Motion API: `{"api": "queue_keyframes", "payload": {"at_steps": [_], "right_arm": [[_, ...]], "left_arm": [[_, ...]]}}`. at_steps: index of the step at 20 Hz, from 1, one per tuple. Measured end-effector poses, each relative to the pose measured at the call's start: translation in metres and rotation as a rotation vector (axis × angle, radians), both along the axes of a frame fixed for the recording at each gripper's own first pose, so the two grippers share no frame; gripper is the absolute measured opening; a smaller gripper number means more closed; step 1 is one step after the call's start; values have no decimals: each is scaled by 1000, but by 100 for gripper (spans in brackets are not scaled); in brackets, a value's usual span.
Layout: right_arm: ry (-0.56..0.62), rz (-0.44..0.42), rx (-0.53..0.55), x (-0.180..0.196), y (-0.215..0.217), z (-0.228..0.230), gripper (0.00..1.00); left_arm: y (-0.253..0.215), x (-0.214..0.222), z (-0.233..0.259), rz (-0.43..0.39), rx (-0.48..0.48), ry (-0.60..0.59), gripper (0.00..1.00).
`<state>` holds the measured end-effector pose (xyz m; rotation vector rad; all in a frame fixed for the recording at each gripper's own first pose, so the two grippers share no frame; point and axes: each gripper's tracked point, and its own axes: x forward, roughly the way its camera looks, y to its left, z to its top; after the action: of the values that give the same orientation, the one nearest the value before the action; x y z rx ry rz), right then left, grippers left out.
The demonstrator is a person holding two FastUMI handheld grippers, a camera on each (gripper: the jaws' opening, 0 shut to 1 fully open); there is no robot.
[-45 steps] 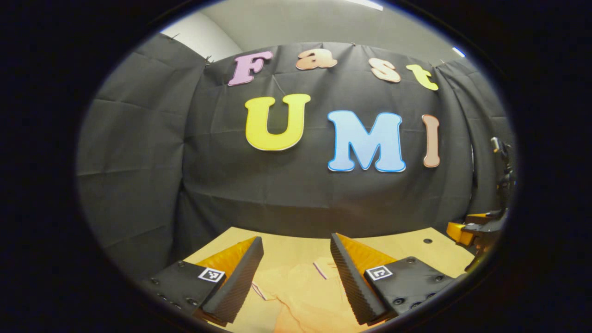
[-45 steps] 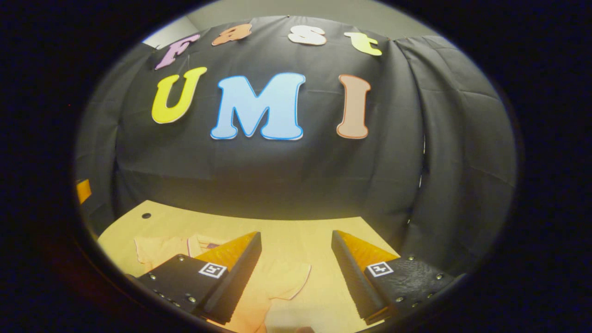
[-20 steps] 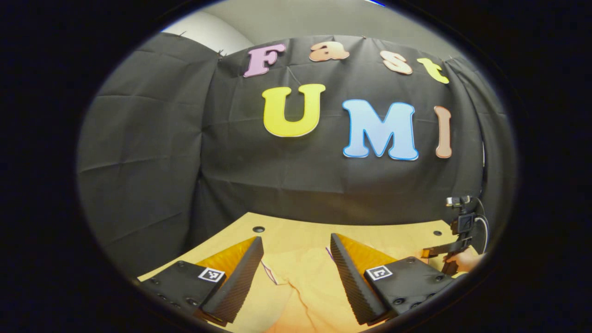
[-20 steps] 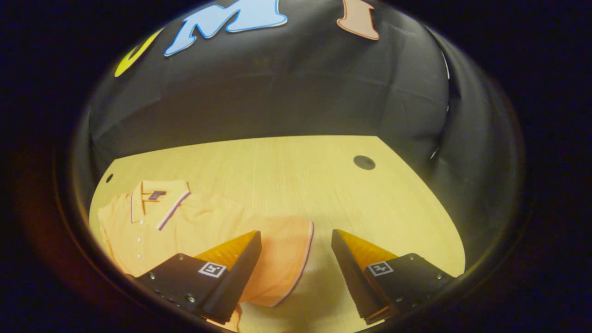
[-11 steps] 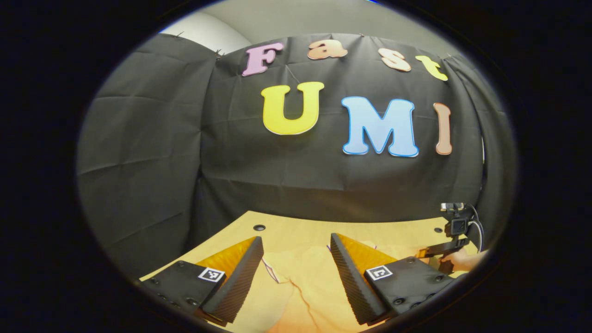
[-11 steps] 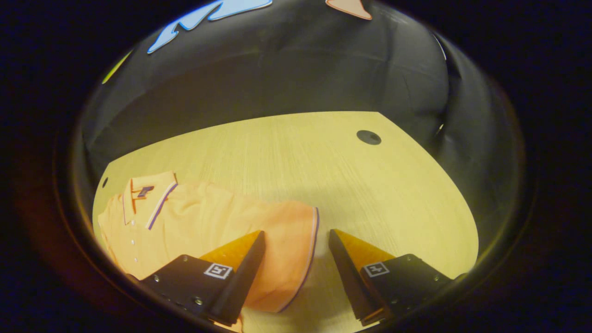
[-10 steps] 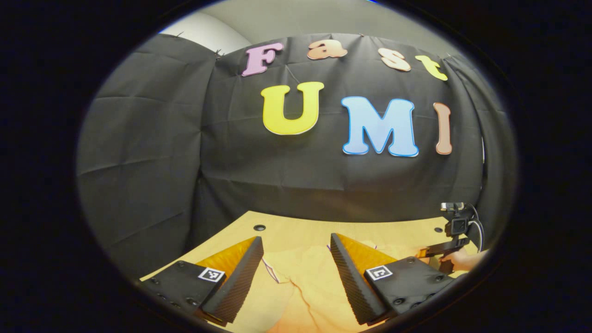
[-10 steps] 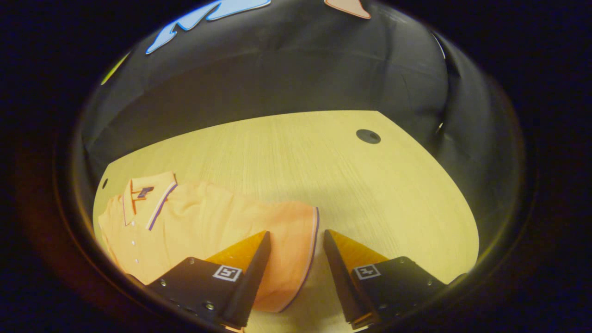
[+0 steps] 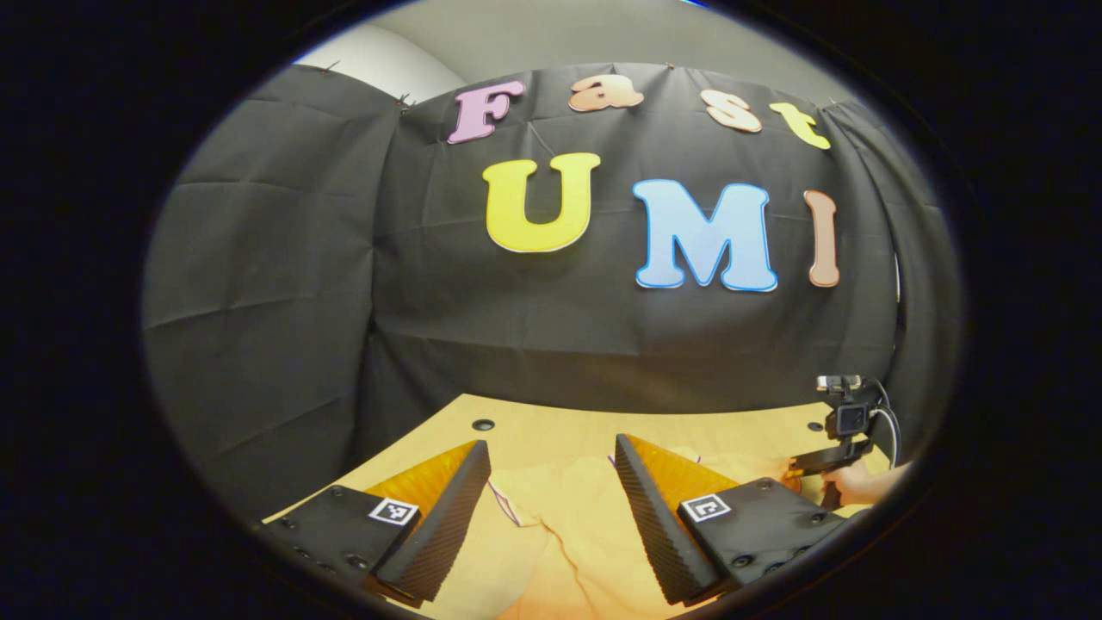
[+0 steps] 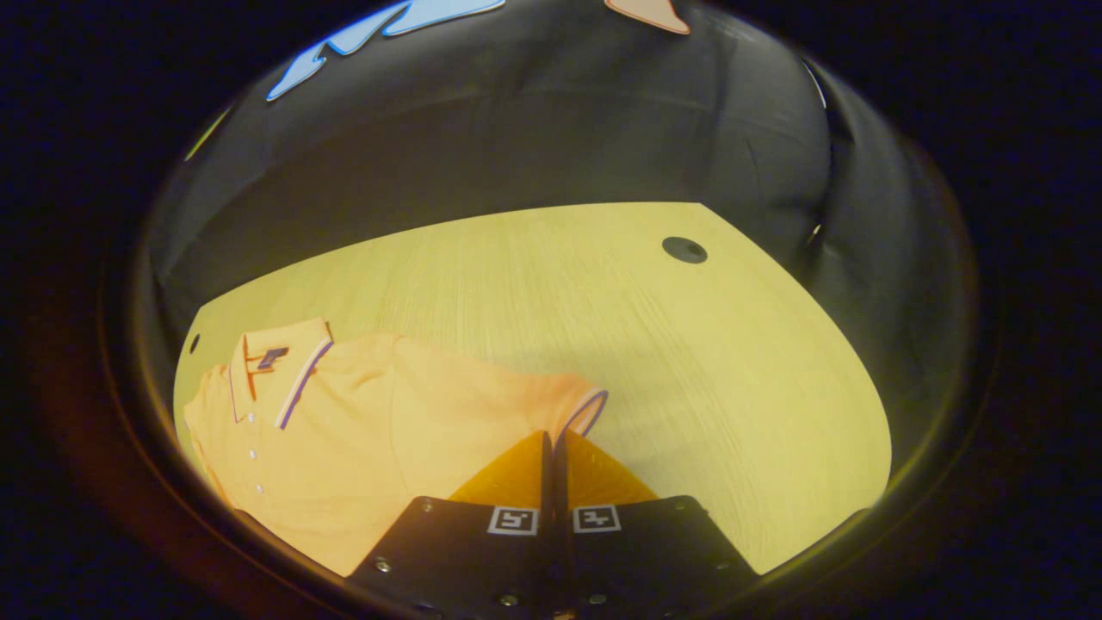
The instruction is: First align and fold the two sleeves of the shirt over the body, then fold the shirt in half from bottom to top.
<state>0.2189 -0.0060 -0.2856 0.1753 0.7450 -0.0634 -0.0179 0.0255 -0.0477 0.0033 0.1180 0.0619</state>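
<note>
Shirt (image 10: 379,430) lying flat on the table (image 10: 603,293) toward its left edge, collar (image 10: 280,362) toward the far edge, as the right gripper view shows it. Right gripper (image 10: 551,448) has its fingers closed together on the cuff (image 10: 588,408) of the near sleeve, the hem puckering up at the tips. Left gripper (image 9: 551,486) hovers over the cloth with fingers wide apart, holding nothing. Judged best practice: lift the cuff only slightly, carry it across the body toward the buttons, keep the shoulder seam straight, and let go once the sleeve lies flat.
</note>
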Motion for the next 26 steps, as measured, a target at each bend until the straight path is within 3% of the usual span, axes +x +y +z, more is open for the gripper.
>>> {"api": "queue_keyframes", "payload": {"at_steps": [6, 13, 26], "right_arm": [[-111, 56, -41, -1, 18, 44, 1], [-223, 182, -75, -10, 60, 91, 0], [-166, 402, -123, -30, 139, 59, 1]], "left_arm": [[7, -2, -2, 15, -20, -3, 94], [9, -2, -6, 24, -36, -6, 94], [34, -16, -12, 94, -38, -2, 94]]}}
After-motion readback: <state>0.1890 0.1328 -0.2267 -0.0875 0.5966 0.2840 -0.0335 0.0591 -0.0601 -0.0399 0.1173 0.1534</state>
